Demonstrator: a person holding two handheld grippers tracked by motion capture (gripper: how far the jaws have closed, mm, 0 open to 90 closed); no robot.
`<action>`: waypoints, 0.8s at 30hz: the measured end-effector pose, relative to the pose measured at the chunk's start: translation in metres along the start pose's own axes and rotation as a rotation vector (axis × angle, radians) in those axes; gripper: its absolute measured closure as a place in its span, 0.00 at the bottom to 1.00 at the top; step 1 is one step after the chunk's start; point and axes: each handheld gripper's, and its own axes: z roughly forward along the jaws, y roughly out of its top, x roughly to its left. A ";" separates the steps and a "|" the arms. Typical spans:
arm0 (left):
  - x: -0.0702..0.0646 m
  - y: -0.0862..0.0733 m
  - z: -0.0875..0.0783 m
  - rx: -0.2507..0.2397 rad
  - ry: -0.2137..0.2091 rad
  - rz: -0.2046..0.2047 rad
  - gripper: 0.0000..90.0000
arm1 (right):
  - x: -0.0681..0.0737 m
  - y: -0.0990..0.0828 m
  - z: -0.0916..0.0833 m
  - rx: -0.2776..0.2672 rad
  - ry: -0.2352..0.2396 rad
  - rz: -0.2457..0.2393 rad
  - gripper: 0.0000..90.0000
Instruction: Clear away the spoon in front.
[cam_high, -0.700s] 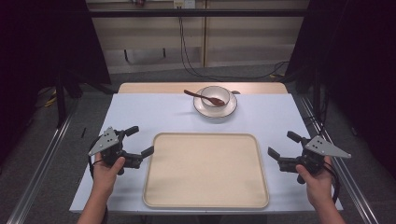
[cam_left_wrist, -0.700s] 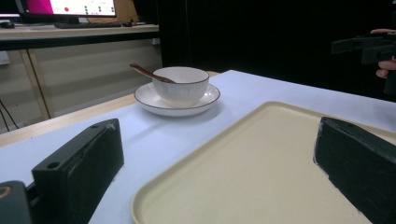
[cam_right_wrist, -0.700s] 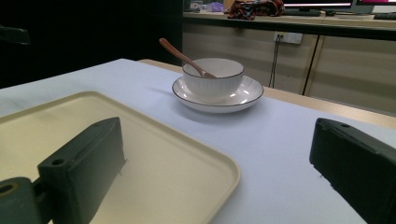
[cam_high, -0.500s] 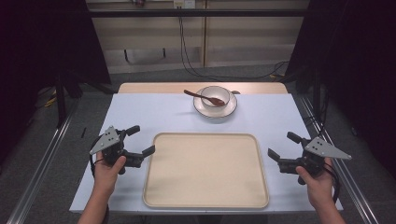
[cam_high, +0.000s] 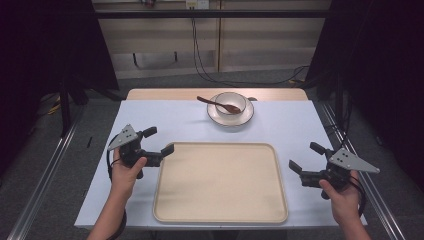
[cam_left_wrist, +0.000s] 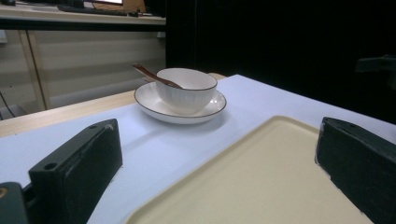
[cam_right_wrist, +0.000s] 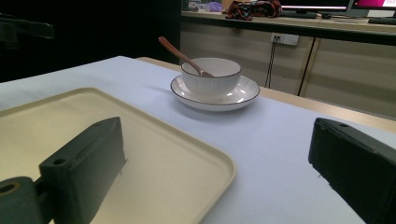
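Observation:
A cream tray (cam_high: 220, 182) lies on the white table near the front edge, with nothing on it. At the back of the table a white bowl (cam_high: 230, 103) stands on a white plate (cam_high: 216, 113), and a brown spoon (cam_high: 214, 103) leans in the bowl. My left gripper (cam_high: 158, 140) hovers at the tray's left edge, open with nothing between the jaws. My right gripper (cam_high: 306, 156) is held at the tray's right edge, also open and holding nothing. The bowl (cam_left_wrist: 186, 88) sits ahead in the left gripper view and the bowl (cam_right_wrist: 211, 77) likewise in the right gripper view.
A bare wooden strip (cam_high: 165, 94) runs along the table's far edge. Metal rails (cam_high: 45, 175) flank the table on both sides. Cables (cam_high: 205, 65) hang down the wall behind. Open tabletop lies between the tray and the plate.

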 end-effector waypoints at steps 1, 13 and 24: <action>0.000 0.000 0.003 0.009 0.007 0.011 0.01 | 0.000 0.000 0.000 -0.002 0.005 -0.001 0.03; 0.007 0.005 0.045 0.026 -0.009 -0.027 0.01 | 0.000 -0.002 0.004 0.017 0.014 -0.011 0.03; 0.009 0.010 0.083 0.044 0.002 -0.044 0.01 | 0.002 -0.004 0.005 0.038 0.009 -0.037 0.04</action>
